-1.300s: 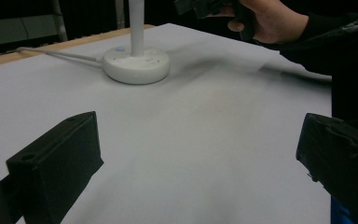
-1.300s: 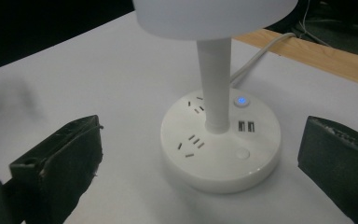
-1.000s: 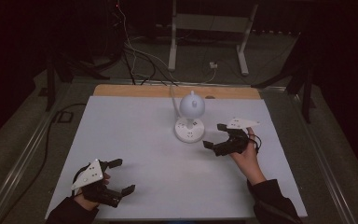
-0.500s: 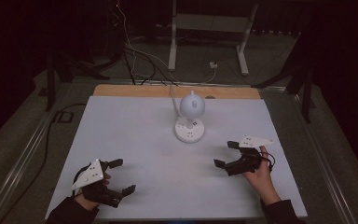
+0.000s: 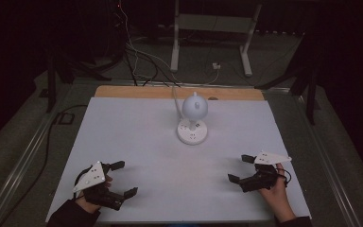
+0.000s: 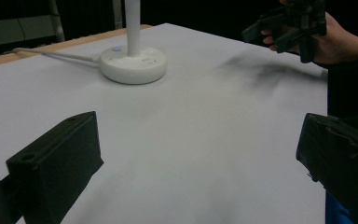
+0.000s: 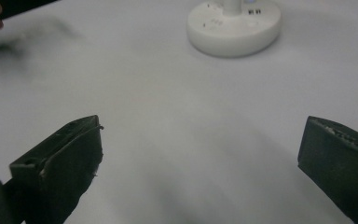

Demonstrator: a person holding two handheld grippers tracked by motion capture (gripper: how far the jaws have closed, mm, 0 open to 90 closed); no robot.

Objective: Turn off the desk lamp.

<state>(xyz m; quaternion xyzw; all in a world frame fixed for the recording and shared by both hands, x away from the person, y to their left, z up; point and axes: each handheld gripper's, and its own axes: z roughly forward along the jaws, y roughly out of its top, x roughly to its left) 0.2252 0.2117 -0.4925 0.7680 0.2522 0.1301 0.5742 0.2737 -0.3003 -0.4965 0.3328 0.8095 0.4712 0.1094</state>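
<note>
Table: white table (image 5: 137, 142), wooden strip along its far edge.
Lamp: small white lamp (image 5: 193, 118), round base, globe head, at centre-far; its cord runs back off the table.
Left tool: left tool (image 5: 124, 178) at near-left corner, jaws spread, nothing between.
Right tool: right tool (image 5: 240, 168) near-right, jaws spread, nothing between.
Floor: cables (image 5: 137, 52) and a white stand (image 5: 211, 21) beyond the table.

High view looked down from above the table's near edge toward the white lamp (image 5: 193, 123), while both low gripper views faced that lamp's base (image 6: 132, 64) (image 7: 233, 26) from close.
</note>
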